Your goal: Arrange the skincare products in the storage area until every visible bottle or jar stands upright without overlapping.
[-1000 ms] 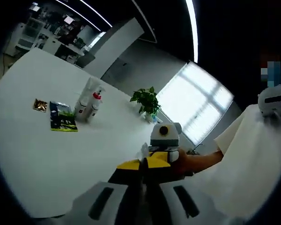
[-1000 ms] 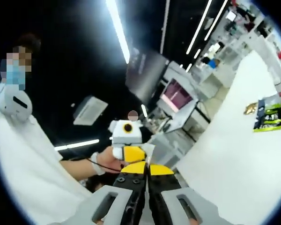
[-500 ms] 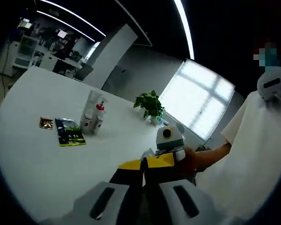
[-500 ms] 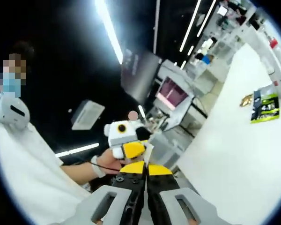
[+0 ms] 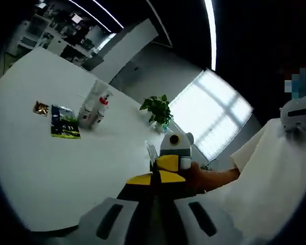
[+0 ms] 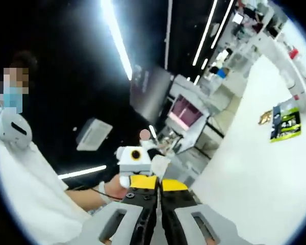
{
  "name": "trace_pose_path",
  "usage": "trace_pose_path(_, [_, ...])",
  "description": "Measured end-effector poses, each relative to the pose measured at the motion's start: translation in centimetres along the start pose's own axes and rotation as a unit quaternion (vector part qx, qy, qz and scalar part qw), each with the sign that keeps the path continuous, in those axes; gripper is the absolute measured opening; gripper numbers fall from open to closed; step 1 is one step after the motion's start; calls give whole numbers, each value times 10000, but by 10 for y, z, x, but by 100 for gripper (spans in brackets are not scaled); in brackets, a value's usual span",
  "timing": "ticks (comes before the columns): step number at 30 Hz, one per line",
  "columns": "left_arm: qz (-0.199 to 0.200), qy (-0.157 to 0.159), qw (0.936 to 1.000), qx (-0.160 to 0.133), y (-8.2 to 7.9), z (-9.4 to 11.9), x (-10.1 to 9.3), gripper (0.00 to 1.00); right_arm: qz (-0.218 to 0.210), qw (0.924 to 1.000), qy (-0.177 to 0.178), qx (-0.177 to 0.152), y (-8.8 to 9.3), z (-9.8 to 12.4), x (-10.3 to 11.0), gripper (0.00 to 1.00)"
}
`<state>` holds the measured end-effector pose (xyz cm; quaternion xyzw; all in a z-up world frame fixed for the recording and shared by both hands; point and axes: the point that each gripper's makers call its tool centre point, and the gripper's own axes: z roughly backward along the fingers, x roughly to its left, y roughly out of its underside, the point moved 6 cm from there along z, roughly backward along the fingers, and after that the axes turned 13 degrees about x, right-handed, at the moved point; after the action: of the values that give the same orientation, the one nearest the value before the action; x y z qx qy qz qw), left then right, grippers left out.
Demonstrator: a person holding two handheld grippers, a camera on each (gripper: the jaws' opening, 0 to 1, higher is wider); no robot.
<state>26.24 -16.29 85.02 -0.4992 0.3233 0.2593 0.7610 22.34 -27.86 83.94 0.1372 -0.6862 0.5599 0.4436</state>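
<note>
Bottles [image 5: 92,108] stood upright together far off on the white table [image 5: 66,168], well apart from the left gripper [image 5: 154,179], whose yellow-tipped jaws were pressed together on nothing. Just left of the bottles lay a green packet [image 5: 64,128] and a small gold packet [image 5: 40,107]. A potted plant [image 5: 157,111] stood further right. The right gripper [image 6: 157,182] also had its jaws together and empty, meeting the left one tip to tip. A person's white sleeve [image 5: 275,178] was at the right.
</note>
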Motion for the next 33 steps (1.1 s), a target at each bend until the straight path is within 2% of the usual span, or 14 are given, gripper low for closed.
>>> trace_pose_path(1, [-92, -48, 9999, 24, 0, 0, -1, 0, 181, 9997, 123, 50, 0, 0, -2, 3])
trace_pose_path(3, [-220, -165, 9995, 129, 2, 0, -2, 0, 217, 9995, 184, 151, 3, -3, 0, 8])
trace_pose_path(9, [19, -116, 9997, 218, 6, -5, -1, 0, 268, 9993, 228, 160, 2, -3, -2, 11])
trace_pose_path(12, [-49, -206, 9980, 588, 13, -12, -4, 0, 600, 9966, 366, 424, 5, -6, 0, 13])
trace_pose_path(14, [-102, -290, 9970, 713, 15, -15, -3, 0, 799, 9941, 490, 547, 6, -6, -1, 10])
trace_pose_path(16, [-1, -426, 9956, 838, 17, -16, 1, 0, 1228, 9875, 736, 653, 5, -4, -4, 0])
trace_pose_path(17, [47, -418, 9962, 769, 16, -16, 3, 0, 1113, 9883, 789, 682, 6, -5, -3, 0])
trace_pose_path(20, [250, -464, 9963, 682, 16, -15, 6, 0, 1181, 9870, 874, 644, 4, -6, -4, 0])
trace_pose_path(24, [471, -393, 9977, 287, 9, -9, 9, 0, 827, 9923, 854, 332, -2, -2, -7, 0])
trace_pose_path(28, [703, -429, 9965, 171, 11, -6, 14, 0, 928, 9901, 976, 401, 0, -3, -7, 0])
trace_pose_path(30, [940, -461, 9945, 0, 11, -4, 18, 0, 971, 9886, 1063, 449, 0, -3, -6, 0])
trace_pose_path(31, [1023, -436, 9938, -39, 11, -4, 19, 0, 1173, 9852, 1162, 470, -1, -4, -6, 0])
trace_pose_path(33, [1113, -410, 9929, -77, 12, -3, 22, 0, 1105, 9860, 1150, 478, 0, -5, -6, 0])
